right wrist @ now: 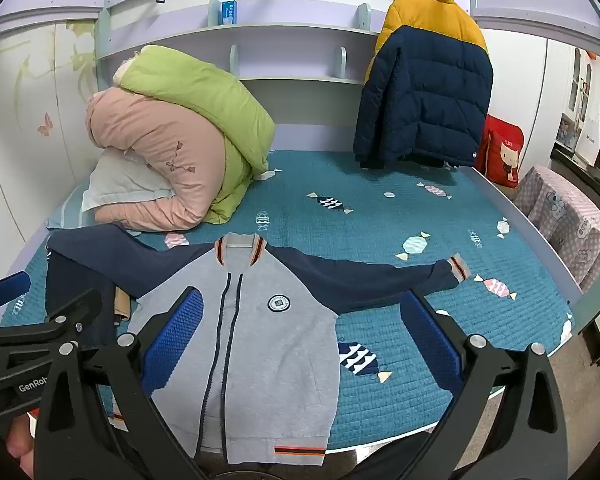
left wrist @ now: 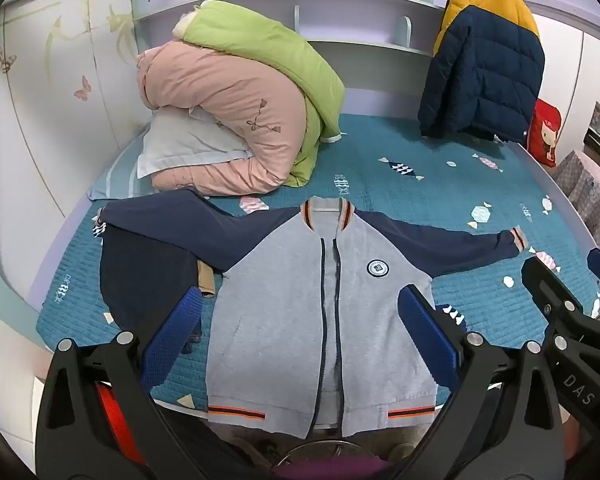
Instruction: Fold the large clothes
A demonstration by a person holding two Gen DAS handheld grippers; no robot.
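A grey zip jacket [left wrist: 283,304] [right wrist: 259,340] with navy sleeves and orange-striped cuffs lies flat, front up, on the teal bedspread [left wrist: 400,184] [right wrist: 380,216], both sleeves spread sideways. Its hem hangs over the bed's near edge. My left gripper [left wrist: 300,320] hovers wide open above the jacket's body, nothing between its blue pads. My right gripper [right wrist: 300,320] is open too, above the jacket's right half and right sleeve. Each gripper shows at the edge of the other's view. The left sleeve lies over a dark garment [left wrist: 147,280].
A rolled pink and green quilt [left wrist: 239,112] [right wrist: 179,140] on a pillow fills the bed's back left. A yellow-and-navy puffer jacket [left wrist: 484,64] [right wrist: 424,92] hangs at the back right, beside a red cushion [left wrist: 544,132]. A patterned box [right wrist: 564,216] stands right of the bed.
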